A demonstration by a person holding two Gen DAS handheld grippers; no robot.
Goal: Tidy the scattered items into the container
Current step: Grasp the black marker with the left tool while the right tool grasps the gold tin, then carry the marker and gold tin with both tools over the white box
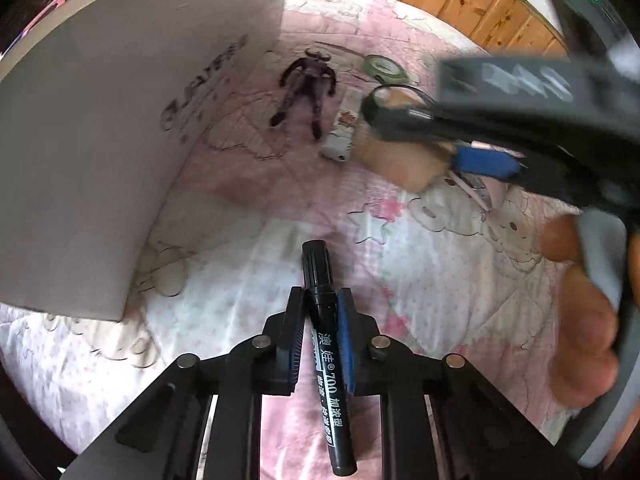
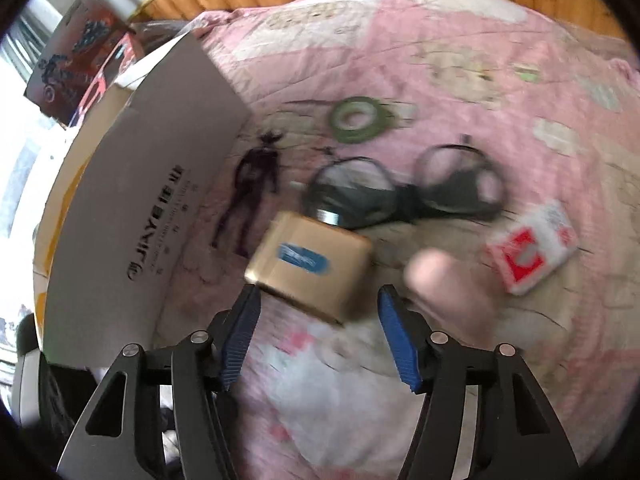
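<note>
My left gripper [image 1: 319, 294] is shut on a black marker pen [image 1: 320, 276], held lengthwise above the pink bedding. The grey cardboard box [image 1: 100, 160] stands at the left, its wall [image 2: 160, 208] printed with dark letters. My right gripper [image 2: 320, 304] is open, and a gold tin with a blue label [image 2: 308, 264] lies just beyond its fingertips. In the left wrist view that tin [image 1: 400, 160] shows beside the right gripper's blue pad [image 1: 480, 162], blurred. A dark toy figure [image 1: 306, 88] and a green tape roll [image 1: 384, 68] lie further back.
Black glasses [image 2: 400, 188] lie behind the tin, and a red-and-white packet [image 2: 532, 248] sits to the right. A small white box [image 1: 340, 132] lies near the toy figure [image 2: 256, 184]. A person's hand [image 1: 580, 312] grips the right tool. Wooden boards run beyond the bed.
</note>
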